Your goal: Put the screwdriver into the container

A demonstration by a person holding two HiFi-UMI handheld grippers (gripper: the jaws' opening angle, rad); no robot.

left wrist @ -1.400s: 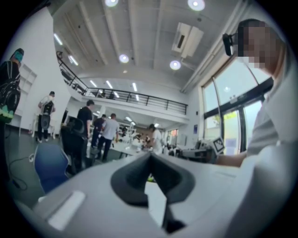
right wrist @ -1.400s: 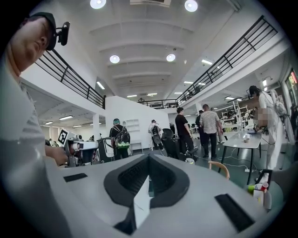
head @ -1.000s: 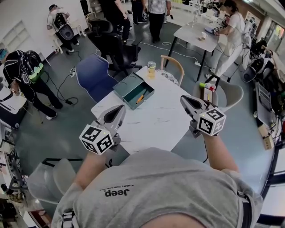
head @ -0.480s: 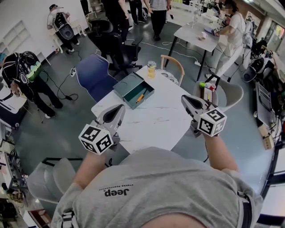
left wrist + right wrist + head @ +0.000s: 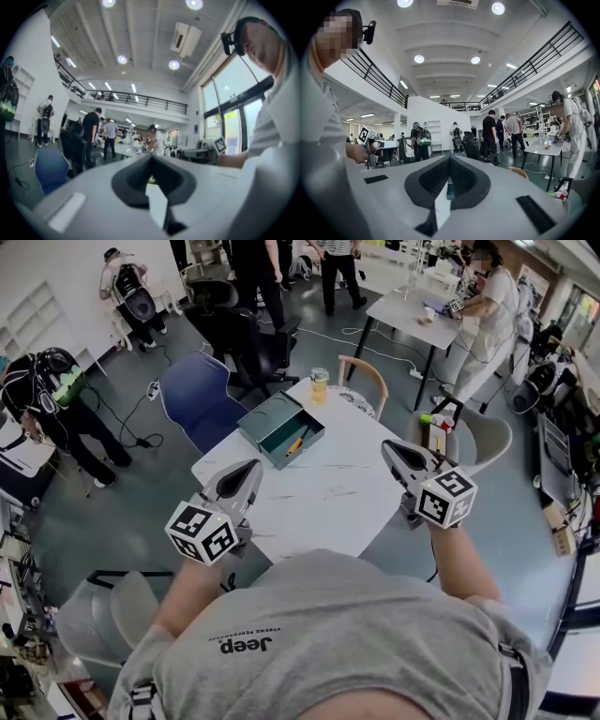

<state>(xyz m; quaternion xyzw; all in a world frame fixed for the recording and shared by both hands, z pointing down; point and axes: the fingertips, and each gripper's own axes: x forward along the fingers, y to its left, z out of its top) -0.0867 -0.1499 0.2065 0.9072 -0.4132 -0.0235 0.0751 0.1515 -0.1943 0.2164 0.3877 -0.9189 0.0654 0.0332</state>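
A teal open-topped container [image 5: 265, 418] stands at the far end of the white table [image 5: 328, 498]. An orange-handled screwdriver [image 5: 294, 447] lies inside it. My left gripper [image 5: 253, 469] hovers over the table's near left corner, shut and empty, well short of the container. My right gripper [image 5: 388, 449] hangs at the table's right edge, also shut with nothing in it. In the left gripper view the left gripper [image 5: 151, 157] points level across the room with its jaws together. The right gripper [image 5: 450, 158] looks the same in the right gripper view, and a sliver of teal shows past its tips.
A glass of yellow drink [image 5: 320, 385] stands behind the container. A blue chair [image 5: 199, 401] and a wooden chair [image 5: 362, 379] flank the far end. Bottles [image 5: 434, 427] sit on a seat to the right. Several people stand around another table [image 5: 412, 313].
Both grippers hold their places. Only the people at the back of the room have walked on.
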